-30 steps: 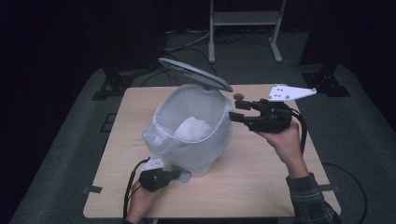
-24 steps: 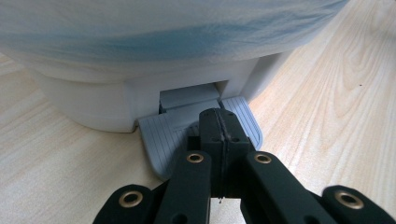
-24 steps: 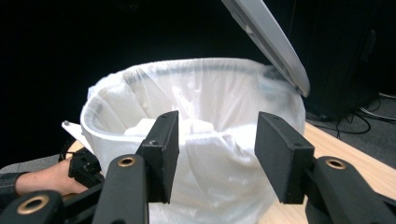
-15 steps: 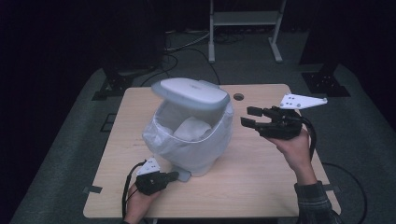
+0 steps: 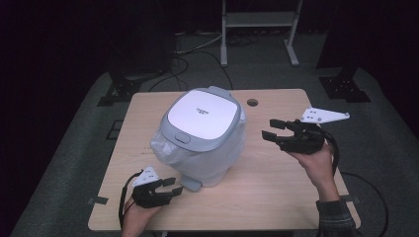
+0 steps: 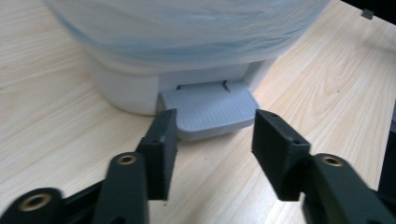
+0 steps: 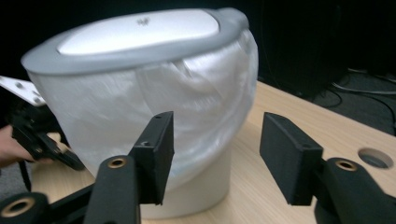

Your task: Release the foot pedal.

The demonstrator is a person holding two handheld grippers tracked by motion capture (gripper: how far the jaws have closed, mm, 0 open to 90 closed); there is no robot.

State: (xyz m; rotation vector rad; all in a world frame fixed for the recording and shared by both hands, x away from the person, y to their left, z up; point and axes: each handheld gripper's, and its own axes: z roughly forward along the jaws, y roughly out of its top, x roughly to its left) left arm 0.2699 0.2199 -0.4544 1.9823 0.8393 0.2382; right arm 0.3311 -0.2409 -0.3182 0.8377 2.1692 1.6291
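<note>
- Our left tool [image 5: 170,185] sits low on the desk [image 5: 276,197], right in front of the bin's grey foot pedal [image 6: 210,109]. Its jaws have just been opening, and nothing is between them.
- Our right tool [image 5: 269,129] hangs in the air beside the bin [image 5: 200,136]. Its jaws have just been opening too, and they hold nothing.
- We see the bin in the middle of the desk with its lid [image 5: 200,116] down and a plastic bag [image 7: 140,112] bunched under the lid.
</note>
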